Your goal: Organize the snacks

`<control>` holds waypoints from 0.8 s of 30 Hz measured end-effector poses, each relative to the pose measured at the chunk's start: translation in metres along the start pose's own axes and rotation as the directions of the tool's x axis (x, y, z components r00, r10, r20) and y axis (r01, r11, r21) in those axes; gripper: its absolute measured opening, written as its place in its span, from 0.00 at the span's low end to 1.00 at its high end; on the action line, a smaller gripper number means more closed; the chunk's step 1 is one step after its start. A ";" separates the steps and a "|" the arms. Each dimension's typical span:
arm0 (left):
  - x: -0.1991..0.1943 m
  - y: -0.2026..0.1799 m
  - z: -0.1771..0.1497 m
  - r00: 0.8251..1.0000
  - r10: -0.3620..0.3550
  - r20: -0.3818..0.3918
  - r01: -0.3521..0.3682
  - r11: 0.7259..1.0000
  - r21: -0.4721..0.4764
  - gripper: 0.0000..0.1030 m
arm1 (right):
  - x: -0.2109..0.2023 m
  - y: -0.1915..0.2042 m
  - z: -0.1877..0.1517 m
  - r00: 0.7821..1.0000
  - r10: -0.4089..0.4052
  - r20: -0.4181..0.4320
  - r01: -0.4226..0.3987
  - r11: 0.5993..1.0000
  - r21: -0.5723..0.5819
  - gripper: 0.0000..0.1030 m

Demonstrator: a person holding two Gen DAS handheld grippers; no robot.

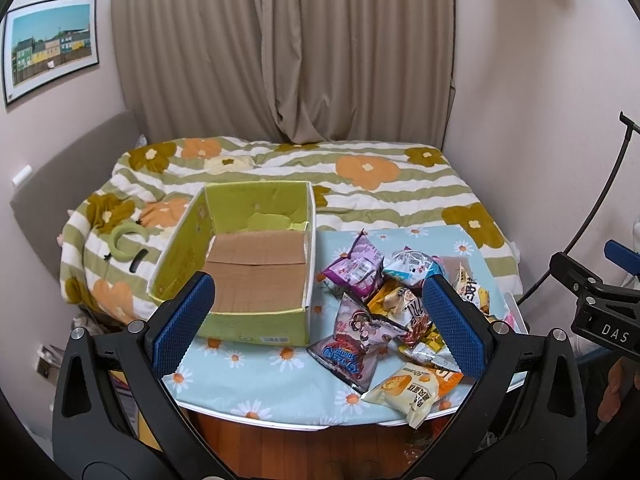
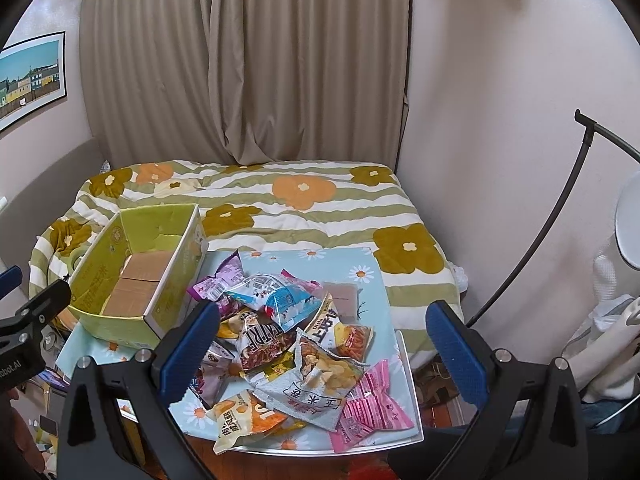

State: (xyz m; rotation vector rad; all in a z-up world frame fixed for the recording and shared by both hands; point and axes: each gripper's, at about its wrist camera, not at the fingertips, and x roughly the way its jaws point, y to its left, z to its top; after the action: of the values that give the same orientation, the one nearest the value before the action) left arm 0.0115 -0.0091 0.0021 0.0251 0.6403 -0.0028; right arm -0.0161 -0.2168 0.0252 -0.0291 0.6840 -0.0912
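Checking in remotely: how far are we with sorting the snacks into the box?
Nothing looks done yet: the green cardboard box shows only its bare brown bottom. Nothing is in hand: the left gripper and right gripper are both open and empty, short of the table. All the work is left: the pile of snack packets lies loose on the daisy-print tablecloth beside the box.

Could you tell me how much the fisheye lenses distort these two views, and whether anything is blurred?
Left wrist view: black corners, the curtain bows, the box stays sharp. Right wrist view: same bowing, wrapper print on the snack pile readable, no glare; both grippers open, in focus.
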 end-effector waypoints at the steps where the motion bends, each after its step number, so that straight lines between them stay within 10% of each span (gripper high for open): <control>1: 0.000 0.000 0.000 1.000 0.001 0.000 -0.001 1.000 0.000 1.00 | -0.001 0.002 0.000 1.000 0.000 0.000 0.000 1.000 0.000 1.00; 24: 0.000 0.000 0.001 1.000 0.000 0.000 0.000 1.000 -0.001 1.00 | 0.000 0.001 0.002 1.000 0.005 -0.002 -0.005 1.000 0.005 1.00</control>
State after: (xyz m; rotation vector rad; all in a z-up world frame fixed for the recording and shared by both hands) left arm 0.0124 -0.0091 0.0024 0.0243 0.6407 -0.0031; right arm -0.0146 -0.2156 0.0267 -0.0225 0.6861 -0.0882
